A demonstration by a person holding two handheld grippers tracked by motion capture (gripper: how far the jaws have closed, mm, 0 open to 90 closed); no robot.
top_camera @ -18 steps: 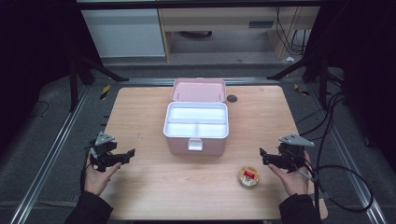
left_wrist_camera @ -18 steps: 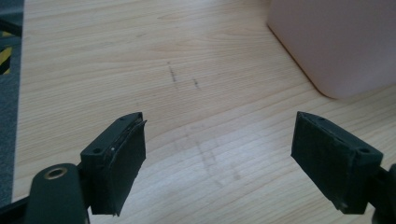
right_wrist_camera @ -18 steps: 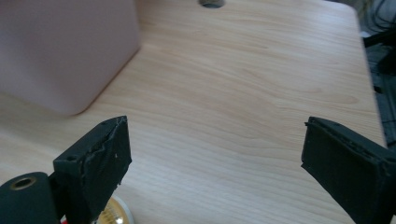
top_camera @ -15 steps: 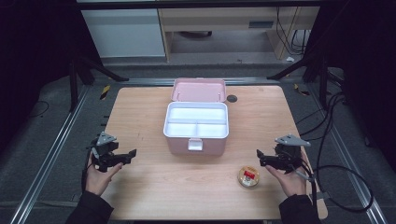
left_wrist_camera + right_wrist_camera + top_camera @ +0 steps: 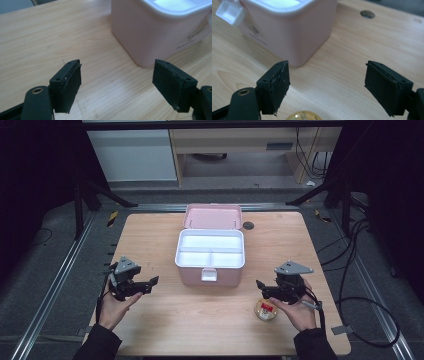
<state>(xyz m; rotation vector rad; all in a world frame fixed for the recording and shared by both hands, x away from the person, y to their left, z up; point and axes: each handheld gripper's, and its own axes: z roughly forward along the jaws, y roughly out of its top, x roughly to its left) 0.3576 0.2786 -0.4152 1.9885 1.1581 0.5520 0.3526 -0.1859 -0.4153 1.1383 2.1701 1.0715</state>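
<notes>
Here, a wooden bench (image 5: 165, 320) is seen from above, with a person's forearms reaching in from the near edge. At the left, the left tool (image 5: 151, 283) is held in a hand (image 5: 114, 309) just above the bench, its black jaws spread wide with nothing between them. In the left gripper view, the same tool (image 5: 117, 85) is seen with its jaws far apart over bare wood, and the pink wall of a box (image 5: 155, 32) is seen ahead and to the right, apart from the jaws.

At the middle of the bench an open pink box (image 5: 210, 267) is set — its lid is tipped back on the far side, and a white tray inside is split into one long compartment at the back and two smaller ones at the front. A white latch hangs at the middle of its near wall. A small dark hole (image 5: 248, 225) is seen in the bench just beyond the box's right rear corner.

To the right, a small round gold-rimmed tin (image 5: 266, 309) with something red inside lies on the bench near the front. The right tool (image 5: 261, 286) is held just above it and slightly behind — jaws wide, gripping nothing. In the right gripper view the tin's rim (image 5: 304, 116) is just seen at the bottom edge between the jaws of that tool (image 5: 327, 86).
</notes>
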